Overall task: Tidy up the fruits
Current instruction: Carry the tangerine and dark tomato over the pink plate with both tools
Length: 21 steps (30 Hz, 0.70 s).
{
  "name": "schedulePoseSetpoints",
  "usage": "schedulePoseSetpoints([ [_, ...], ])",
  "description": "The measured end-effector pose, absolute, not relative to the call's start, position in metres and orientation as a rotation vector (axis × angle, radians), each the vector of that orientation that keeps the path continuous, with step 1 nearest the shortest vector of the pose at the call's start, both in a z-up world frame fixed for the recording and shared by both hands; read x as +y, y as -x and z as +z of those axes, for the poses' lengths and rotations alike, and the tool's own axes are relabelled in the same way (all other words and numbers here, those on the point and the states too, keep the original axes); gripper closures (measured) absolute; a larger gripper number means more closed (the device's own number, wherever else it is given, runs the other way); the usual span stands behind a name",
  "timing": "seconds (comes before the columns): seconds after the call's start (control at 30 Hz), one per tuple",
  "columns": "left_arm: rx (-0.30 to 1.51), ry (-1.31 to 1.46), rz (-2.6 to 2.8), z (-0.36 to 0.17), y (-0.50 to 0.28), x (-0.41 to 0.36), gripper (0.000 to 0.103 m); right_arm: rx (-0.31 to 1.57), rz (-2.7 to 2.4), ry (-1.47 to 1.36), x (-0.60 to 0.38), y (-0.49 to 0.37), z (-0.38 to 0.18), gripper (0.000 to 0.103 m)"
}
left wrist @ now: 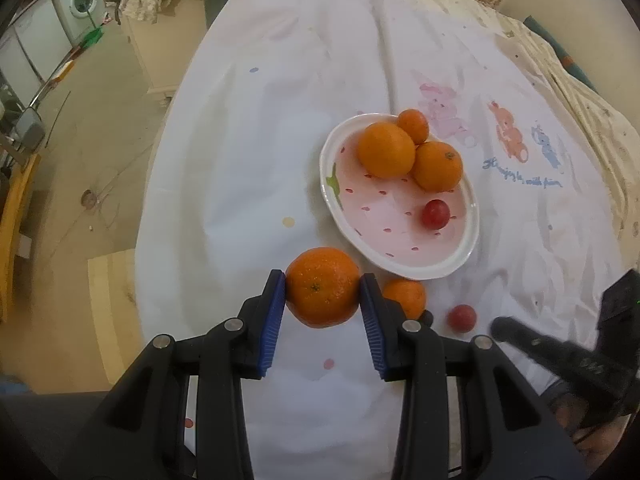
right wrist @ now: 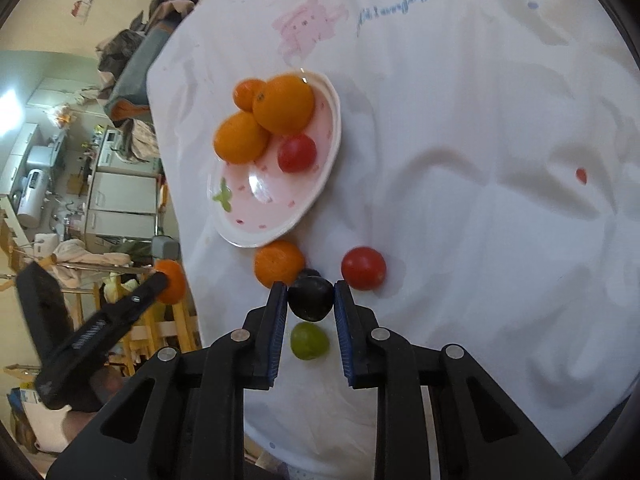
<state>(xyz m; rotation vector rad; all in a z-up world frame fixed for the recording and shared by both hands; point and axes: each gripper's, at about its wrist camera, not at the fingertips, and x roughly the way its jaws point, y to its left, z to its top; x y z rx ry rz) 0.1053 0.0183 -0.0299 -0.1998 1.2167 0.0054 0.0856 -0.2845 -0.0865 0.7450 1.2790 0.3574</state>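
Note:
In the left wrist view my left gripper (left wrist: 322, 286) is shut on an orange (left wrist: 322, 286), held above the cloth near the pink plate (left wrist: 400, 240). The plate holds three oranges (left wrist: 386, 150) and a red fruit (left wrist: 436, 213). A small orange (left wrist: 405, 297) and a red fruit (left wrist: 462, 318) lie on the cloth beside the plate. In the right wrist view my right gripper (right wrist: 311, 298) is shut on a dark grape (right wrist: 311, 298). A green grape (right wrist: 309, 341), a red fruit (right wrist: 363, 268) and a small orange (right wrist: 279, 263) lie around it, near the plate (right wrist: 256, 208).
A white printed cloth (left wrist: 280, 120) covers the table, whose left edge drops to the floor. My right gripper's body (left wrist: 580, 360) shows at the lower right of the left wrist view. Room furniture and a washing machine (left wrist: 82, 0) stand far left.

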Motion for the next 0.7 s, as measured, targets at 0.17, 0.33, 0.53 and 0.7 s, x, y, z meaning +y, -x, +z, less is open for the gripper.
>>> schedulePoseSetpoints([
  [0.17,1.233,0.151,0.027,-0.038,-0.107,0.018,0.069,1.194,0.353,-0.757,-0.297,-0.092,-0.066,0.078],
  [0.33,1.226,0.116,0.025,-0.029,-0.115,0.015,0.07,1.125,0.392,-0.73,-0.306,-0.109,-0.045,0.078],
  [0.53,1.165,0.046,0.02,0.0,-0.139,0.01,0.069,1.062,0.414,-0.707,-0.315,-0.143,-0.021,0.078],
  [0.7,1.167,0.02,0.039,-0.003,-0.16,0.007,0.069,1.061,0.426,-0.673,-0.313,-0.17,-0.015,0.078],
])
